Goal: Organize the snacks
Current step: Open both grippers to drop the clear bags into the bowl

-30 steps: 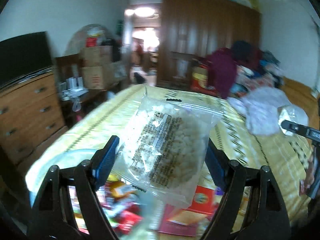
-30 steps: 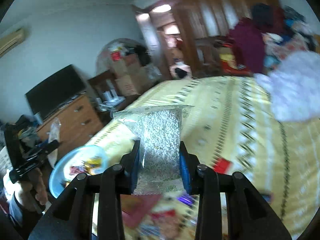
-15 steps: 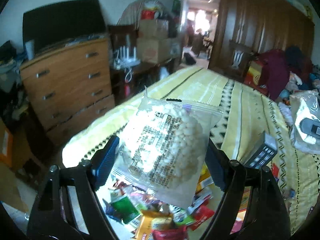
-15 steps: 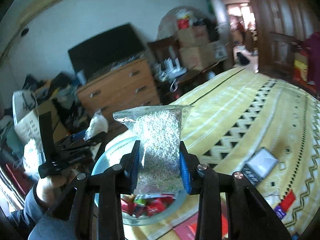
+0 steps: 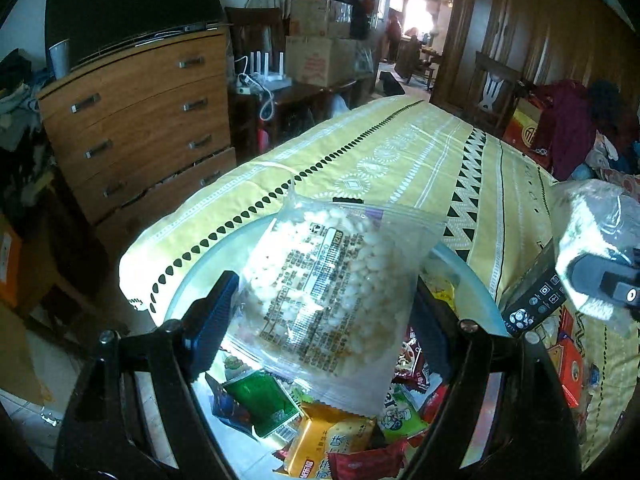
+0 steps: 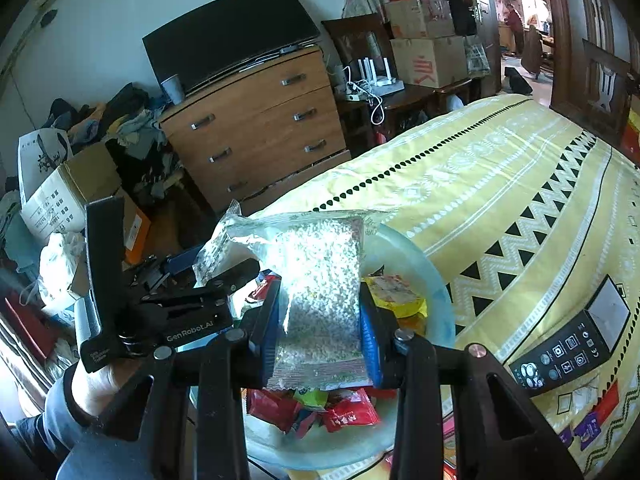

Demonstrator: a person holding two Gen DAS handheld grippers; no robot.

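The left gripper (image 5: 320, 312) held a clear bag of white puffs (image 5: 332, 292), its fingers (image 5: 210, 320) set wide and pressed on the bag's two edges. The right gripper (image 6: 320, 320) had its fingers (image 6: 370, 344) set narrow on a slimmer bag of fine white grains (image 6: 320, 300). Both bags hung above a pale blue bowl (image 6: 436, 300) that sat at the corner of a bed with a yellow patterned cover (image 6: 500, 200). The bowl already held a heap of small packets (image 5: 332, 444), red, green and orange. In the right wrist view the left gripper (image 6: 208, 280) showed at 9 o'clock of the grain bag, close beside it, with the person's hand (image 6: 96, 380) on its handle. A black remote (image 6: 568, 348) lay on the cover at 3 o'clock of the bowl, near its rim.

The risks from here looked plain. The two grippers worked close together over one bowl, so a release at the same time could knock one bag against the other or against the far fingers. The bowl sat near the bed's corner on soft bedding; a bag dropped on its 9 o'clock side might tip it or slide off to the floor. The heap was already high, so a slick bag laid on top could skid over the rim. The puff bag was gripped only at its edges and might slip early.
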